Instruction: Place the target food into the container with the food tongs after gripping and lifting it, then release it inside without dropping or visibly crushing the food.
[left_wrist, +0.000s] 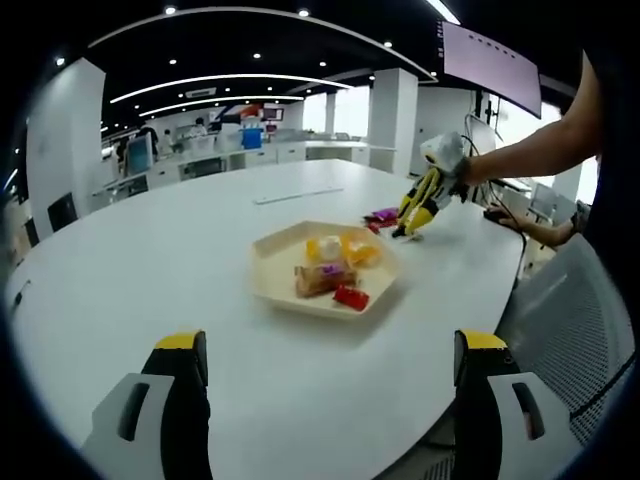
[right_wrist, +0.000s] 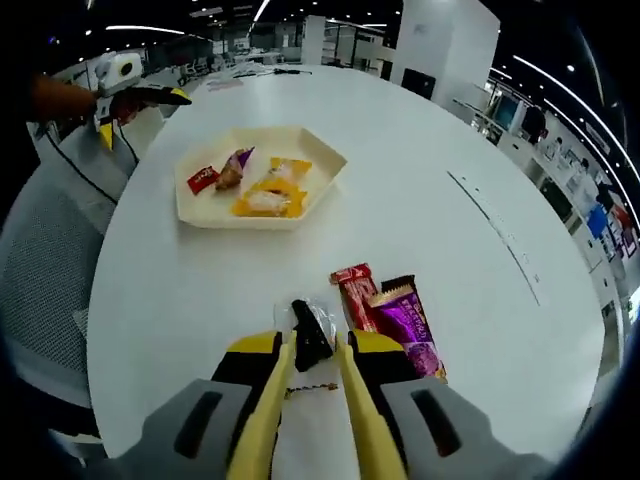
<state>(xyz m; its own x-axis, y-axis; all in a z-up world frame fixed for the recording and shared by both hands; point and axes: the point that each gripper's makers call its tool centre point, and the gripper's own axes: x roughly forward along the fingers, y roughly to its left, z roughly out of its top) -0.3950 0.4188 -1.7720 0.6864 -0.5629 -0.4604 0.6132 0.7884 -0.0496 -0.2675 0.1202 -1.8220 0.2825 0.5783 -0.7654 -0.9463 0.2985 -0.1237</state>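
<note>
The tray sits mid-table, holding several wrapped snacks. Three packets lie on the table nearer its edge, just beside a dark item.

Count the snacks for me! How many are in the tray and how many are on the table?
Snacks in the tray: 4
Snacks on the table: 3 (red packet, purple packet, clear-wrapped dark snack at the right hand-held gripper)
Total: 7
</note>
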